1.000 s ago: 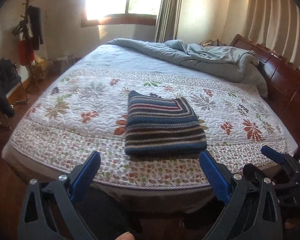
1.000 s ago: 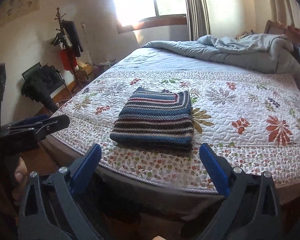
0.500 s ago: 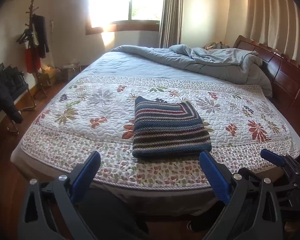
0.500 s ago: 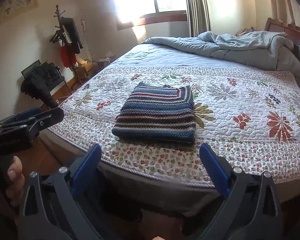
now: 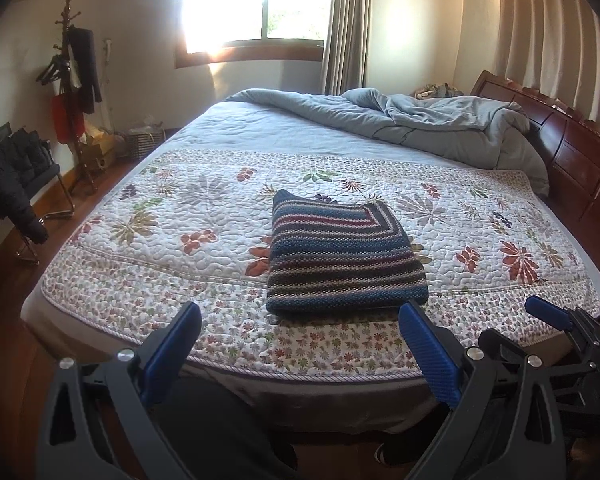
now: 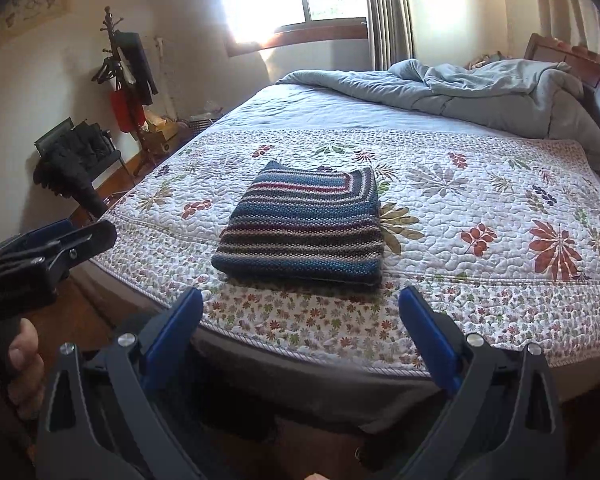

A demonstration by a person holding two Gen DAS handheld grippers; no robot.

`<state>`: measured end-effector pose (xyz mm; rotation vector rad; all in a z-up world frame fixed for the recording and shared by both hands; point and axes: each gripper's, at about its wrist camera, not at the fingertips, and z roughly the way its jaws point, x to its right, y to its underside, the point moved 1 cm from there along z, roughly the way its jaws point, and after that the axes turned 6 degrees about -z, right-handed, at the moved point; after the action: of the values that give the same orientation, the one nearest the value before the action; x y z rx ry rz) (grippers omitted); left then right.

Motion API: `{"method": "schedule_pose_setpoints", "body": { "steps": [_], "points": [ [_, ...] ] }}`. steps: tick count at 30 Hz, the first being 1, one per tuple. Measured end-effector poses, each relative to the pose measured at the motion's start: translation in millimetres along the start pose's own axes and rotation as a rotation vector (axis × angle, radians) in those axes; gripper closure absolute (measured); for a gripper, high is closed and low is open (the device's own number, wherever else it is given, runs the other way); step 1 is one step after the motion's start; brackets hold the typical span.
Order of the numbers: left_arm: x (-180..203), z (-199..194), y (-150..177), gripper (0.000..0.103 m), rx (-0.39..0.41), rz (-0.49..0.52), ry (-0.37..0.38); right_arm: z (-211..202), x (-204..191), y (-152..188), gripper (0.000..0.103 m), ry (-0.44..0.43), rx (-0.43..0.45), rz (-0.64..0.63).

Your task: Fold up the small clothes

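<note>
Lying folded sweater (image 5: 342,256) near quilt (image 5: 172,240) edge.

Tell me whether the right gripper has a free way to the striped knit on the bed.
Probably yes. The right gripper is open and held off the near edge of the bed, the folded striped knit lies straight ahead on the floral quilt, and nothing lies between them.

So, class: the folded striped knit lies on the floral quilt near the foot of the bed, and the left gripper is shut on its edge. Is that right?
Not quite. The left gripper is open and holds nothing; the left wrist view shows it short of the striped knit. The rest stands: the knit lies folded on the floral quilt.
</note>
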<state>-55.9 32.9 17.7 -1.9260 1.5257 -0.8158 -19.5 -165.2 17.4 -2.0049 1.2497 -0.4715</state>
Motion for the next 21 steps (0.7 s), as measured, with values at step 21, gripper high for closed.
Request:
{"method": "schedule_pose_setpoints", "body": {
  "steps": [21],
  "points": [
    [6.6, 16.0, -1.7, 0.004, -0.007, 0.027, -0.016, 24.0, 16.9, -3.1, 0.005, 0.04, -0.014, 0.02]
  ]
}}
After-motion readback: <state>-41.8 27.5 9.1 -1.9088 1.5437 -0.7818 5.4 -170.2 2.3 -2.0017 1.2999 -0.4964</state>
